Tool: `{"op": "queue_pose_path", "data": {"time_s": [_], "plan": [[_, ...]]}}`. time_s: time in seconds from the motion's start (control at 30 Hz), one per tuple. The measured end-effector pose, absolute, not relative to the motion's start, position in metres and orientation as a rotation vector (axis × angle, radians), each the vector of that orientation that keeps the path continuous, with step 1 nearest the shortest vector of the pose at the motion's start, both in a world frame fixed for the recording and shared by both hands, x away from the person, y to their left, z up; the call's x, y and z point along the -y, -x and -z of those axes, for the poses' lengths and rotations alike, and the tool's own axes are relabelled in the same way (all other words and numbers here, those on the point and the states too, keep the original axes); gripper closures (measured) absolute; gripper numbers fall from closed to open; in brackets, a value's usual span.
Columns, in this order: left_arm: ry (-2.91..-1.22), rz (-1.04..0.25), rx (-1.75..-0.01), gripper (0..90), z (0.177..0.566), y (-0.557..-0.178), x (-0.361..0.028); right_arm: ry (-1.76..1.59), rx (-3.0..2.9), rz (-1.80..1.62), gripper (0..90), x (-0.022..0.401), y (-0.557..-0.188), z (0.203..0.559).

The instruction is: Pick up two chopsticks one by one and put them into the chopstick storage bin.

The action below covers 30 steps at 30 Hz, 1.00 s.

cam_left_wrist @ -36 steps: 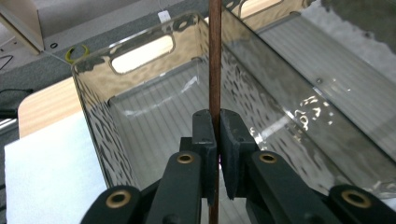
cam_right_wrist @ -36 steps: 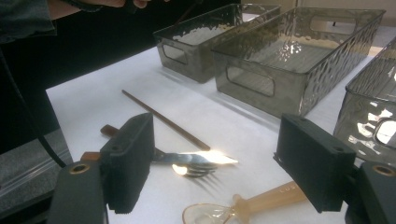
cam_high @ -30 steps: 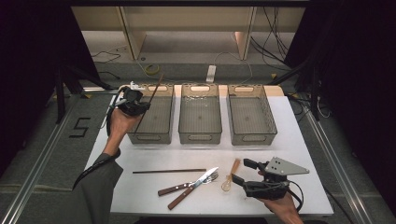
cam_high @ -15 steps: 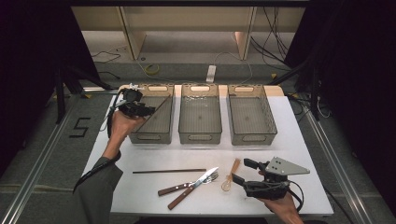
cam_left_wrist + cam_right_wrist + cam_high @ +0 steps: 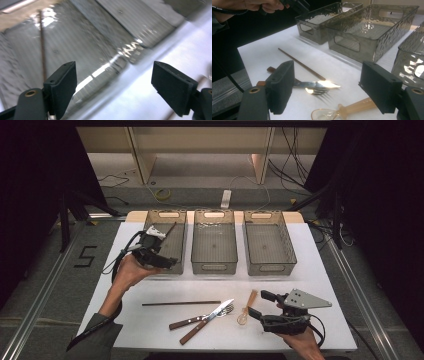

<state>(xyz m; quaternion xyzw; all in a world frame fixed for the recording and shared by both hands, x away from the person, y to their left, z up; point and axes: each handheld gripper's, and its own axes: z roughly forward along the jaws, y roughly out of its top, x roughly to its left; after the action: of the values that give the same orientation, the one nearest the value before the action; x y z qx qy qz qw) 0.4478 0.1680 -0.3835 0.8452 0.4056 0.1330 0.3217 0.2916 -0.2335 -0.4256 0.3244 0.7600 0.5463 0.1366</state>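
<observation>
Two grippers are being held over the white table (image 5: pixel 320 270), jaws spread.

Nearest, the right gripper (image 5: pixel 327 92) is being kept above the knife (image 5: pixel 317 84); farther off, the left gripper (image 5: pixel 113 87), jaws just opened and empty, is being held by the left bin (image 5: pixel 172 251), where one chopstick (image 5: pixel 43 50) is lying.

chopstick (image 5: pixel 170 230) | thin, dark brown | lies slanted in the left bin (image 5: pixel 176 254), tip leaning on its far wall | released

One chopstick (image 5: pixel 170 230) lies in the left bin (image 5: pixel 179 266); another chopstick (image 5: pixel 181 303), knife (image 5: pixel 206 321), fork (image 5: pixel 200 318) before it.
</observation>
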Motion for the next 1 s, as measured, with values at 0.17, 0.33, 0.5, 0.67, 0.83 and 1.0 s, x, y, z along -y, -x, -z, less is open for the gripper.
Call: {"op": "queue_pose_path", "data": {"time_s": [0.17,0.33,0.5,0.67,0.83,1.0], "plan": [[-2.301,-0.315,-1.026,17.1,0.389,-0.436,-0.156,-0.932,-2.211,-1.575,28.4,0.233,-0.291,0.426],[-2.418,-0.301,-0.973,16.1,0.397,-0.425,-0.144,-0.928,-2.209,-1.579,28.4,0.233,-0.290,0.425],[-2.531,-0.292,-0.899,15.5,0.405,-0.416,-0.134,-0.926,-2.215,-1.579,28.4,0.233,-0.291,0.425],[-2.608,-0.247,-0.862,16.2,0.415,-0.411,-0.128,-0.927,-2.218,-1.579,28.4,0.232,-0.291,0.426],[-2.717,-0.231,-0.813,18.6,0.429,-0.406,-0.119,-0.922,-2.222,-1.575,28.5,0.231,-0.291,0.426],[-2.768,-0.204,-0.796,26.4,0.436,-0.402,-0.116,-0.926,-2.224,-1.569,28.5,0.231,-0.291,0.426]]}}
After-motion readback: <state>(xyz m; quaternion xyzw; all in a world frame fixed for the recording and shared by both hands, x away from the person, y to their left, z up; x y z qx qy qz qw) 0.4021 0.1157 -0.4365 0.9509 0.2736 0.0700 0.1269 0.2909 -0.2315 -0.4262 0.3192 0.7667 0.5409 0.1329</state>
